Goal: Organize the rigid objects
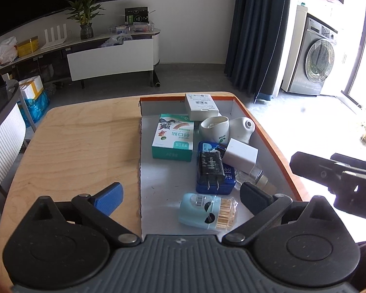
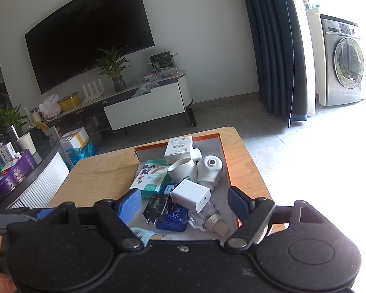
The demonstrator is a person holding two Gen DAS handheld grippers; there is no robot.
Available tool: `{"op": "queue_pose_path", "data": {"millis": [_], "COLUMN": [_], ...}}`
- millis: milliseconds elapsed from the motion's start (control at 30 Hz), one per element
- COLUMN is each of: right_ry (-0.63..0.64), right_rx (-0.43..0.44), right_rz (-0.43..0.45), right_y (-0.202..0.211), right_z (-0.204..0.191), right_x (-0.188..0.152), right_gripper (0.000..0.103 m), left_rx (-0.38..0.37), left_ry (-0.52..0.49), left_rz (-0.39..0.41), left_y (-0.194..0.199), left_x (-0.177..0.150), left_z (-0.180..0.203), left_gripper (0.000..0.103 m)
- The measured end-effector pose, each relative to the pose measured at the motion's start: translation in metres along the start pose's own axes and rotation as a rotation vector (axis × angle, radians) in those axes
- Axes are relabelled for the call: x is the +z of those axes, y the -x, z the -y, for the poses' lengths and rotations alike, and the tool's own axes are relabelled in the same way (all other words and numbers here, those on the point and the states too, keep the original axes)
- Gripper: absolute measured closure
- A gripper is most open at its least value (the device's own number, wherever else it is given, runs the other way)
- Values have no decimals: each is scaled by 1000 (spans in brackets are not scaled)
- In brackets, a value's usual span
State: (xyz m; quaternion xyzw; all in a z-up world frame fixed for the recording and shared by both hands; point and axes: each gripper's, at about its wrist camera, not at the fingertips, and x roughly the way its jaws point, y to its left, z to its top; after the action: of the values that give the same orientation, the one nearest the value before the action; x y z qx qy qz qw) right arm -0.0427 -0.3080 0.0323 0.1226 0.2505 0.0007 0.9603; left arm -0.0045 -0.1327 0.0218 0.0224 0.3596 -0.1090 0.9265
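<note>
A shallow white tray with an orange rim (image 1: 158,178) sits on the right half of a wooden table (image 1: 80,146). In it lie a green bandage box (image 1: 173,138), a small white box (image 1: 201,106), two white rounded pieces (image 1: 214,128), a white charger cube (image 1: 240,155), a black plug (image 1: 211,168) on a blue tin (image 1: 214,185), and a clear small bottle (image 1: 253,175). A light blue toothpick holder (image 1: 207,211) lies free at the near end, below my open left gripper (image 1: 181,195). My right gripper (image 2: 184,204) is open above the charger cube (image 2: 191,195) and blue tin (image 2: 173,217), touching nothing.
The table's left half (image 1: 73,134) is bare wood. Beyond the table stand a TV console (image 1: 109,58) with a plant, a dark curtain (image 1: 258,36) and a washing machine (image 1: 314,56). A round side cabinet (image 2: 31,178) with clutter stands to the left.
</note>
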Motion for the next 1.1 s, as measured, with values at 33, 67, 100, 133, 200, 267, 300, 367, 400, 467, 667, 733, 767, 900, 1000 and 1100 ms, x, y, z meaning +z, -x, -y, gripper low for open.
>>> {"op": "queue_pose_path", "data": {"millis": [33,67,100,133,200,267,300,367,400,467,667,733,767,900,1000,1100], "right_ry": [3,4,1,-2,-2,12,17,20,22,31,62,63,65,65,68,72], "right_rx": [-4,-12,-17,-24,-37,-48,-59,-64,-57,-54,-52,-46,-45,-40,-36,-34], "right_rz": [-2,-3,-4,-4,-8,-23,-30,-41,-49,-62,-93,-94,-93,-94,-94,-99], "right_y": [2,4,6,7,10,12,13,15,16,17,17,17,20,21,21,21], "right_z": [-1,-1,-1,-1,0,0,-1,1,1,0,-5,-6,-6,-6,-8,-9], "right_x": [-3,-8,-11,-14,-19,-24,-26,-31,-32,-36,-42,-44,-44,-44,-44,-44], "right_gripper": [10,10,7,6,6,6,6,6,6,6,6,6,6,6,6,6], "left_rx": [9,17,23,25,26,26,31,41,47,51,42,40,40,40,45,44], "left_ry": [-2,-1,-1,-1,11,35,42,47,47,46,44,46,47,51,56,59], "left_rz": [-6,-9,-11,-17,-18,-20,-22,-24,-24,-25,-22,-19,-16,-13,-12,-10], "left_y": [0,1,2,3,5,7,7,7,9,10,15,16,17,18,17,17], "left_x": [-3,-5,-9,-12,-17,-21,-22,-25,-27,-31,-35,-35,-35,-35,-35,-35], "left_z": [1,1,1,1,0,-3,-3,-4,-4,-4,-2,-2,-2,-3,-3,-4], "left_gripper": [0,0,0,0,0,0,0,0,0,0,0,0,0,0,0,0]}}
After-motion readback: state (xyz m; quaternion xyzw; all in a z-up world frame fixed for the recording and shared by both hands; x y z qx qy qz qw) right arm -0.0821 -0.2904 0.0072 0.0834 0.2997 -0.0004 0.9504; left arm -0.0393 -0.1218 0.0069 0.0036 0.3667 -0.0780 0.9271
